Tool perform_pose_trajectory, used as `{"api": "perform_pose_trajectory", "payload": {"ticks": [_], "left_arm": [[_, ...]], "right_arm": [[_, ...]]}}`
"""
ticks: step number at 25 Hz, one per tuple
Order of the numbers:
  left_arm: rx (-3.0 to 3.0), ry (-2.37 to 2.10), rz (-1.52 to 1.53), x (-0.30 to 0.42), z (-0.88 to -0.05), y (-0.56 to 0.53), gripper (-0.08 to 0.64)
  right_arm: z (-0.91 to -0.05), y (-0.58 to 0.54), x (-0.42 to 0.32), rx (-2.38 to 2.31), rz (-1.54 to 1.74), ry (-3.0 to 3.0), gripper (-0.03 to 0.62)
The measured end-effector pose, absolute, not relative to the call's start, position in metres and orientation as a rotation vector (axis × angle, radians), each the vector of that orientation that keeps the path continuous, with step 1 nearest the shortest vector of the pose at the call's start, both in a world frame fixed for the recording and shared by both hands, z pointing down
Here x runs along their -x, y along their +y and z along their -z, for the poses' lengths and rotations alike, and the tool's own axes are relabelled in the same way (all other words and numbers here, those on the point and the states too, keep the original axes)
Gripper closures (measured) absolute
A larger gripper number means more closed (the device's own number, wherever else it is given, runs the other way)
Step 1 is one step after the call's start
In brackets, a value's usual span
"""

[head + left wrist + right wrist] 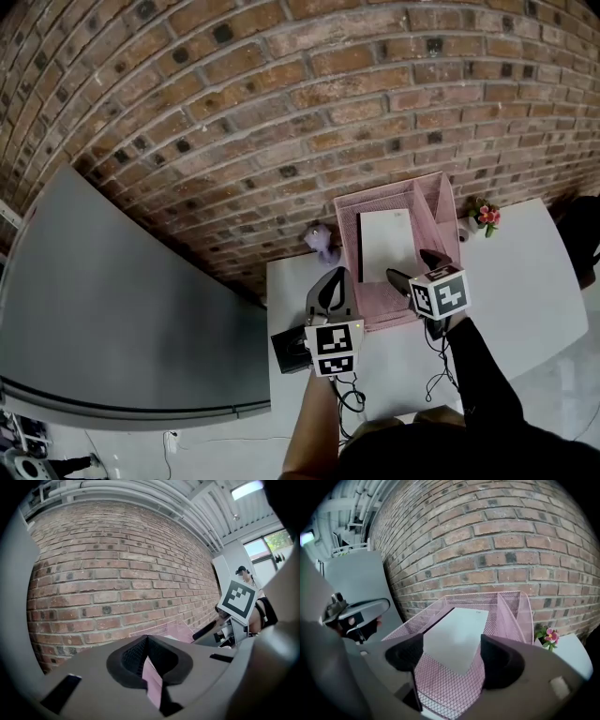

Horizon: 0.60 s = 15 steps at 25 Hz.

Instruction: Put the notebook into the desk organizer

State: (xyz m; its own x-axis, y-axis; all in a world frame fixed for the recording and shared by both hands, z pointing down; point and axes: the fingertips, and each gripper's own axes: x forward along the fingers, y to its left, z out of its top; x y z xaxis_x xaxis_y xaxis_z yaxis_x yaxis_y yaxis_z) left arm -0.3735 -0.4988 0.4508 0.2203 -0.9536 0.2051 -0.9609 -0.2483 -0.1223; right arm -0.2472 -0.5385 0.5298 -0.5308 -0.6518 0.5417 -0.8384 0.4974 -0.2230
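Note:
The pink mesh desk organizer (441, 202) stands on the white table against the brick wall. A white notebook (386, 246) lies flat in its wide left compartment, also seen in the right gripper view as the notebook (457, 634). My right gripper (415, 266) hovers at the organizer's front edge. Its jaws are wide open with nothing held, and the right gripper (451, 644) looks onto the mesh (445, 686) and the notebook. My left gripper (334, 274) is at the organizer's left wall. That left gripper (147, 641) is shut, with a pink strip of the organizer (152, 681) pinched between its pads.
A small purple figure (322, 241) sits left of the organizer and a little flower pot (484, 217) right of it. A black object (289, 352) lies at the table's left edge. Cables (439, 375) trail on the white table (525, 300). A grey panel (122, 309) is at left.

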Motion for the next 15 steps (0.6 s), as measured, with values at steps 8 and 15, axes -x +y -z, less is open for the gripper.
{"api": "perform_pose_trajectory", "payload": {"ticks": [8, 15], "left_arm": [[-2.426, -1.927, -0.413, 0.359, -0.441, -0.492, 0.554], [-2.39, -1.972, -0.415, 0.343, -0.428, -0.481, 0.554]], "right_arm": [[-0.507, -0.521, 0.246, -1.162, -0.599, -2.466, 0.219], [-0.472, -0.513, 0.237, -1.115, -0.454, -2.589, 0.219]]}}
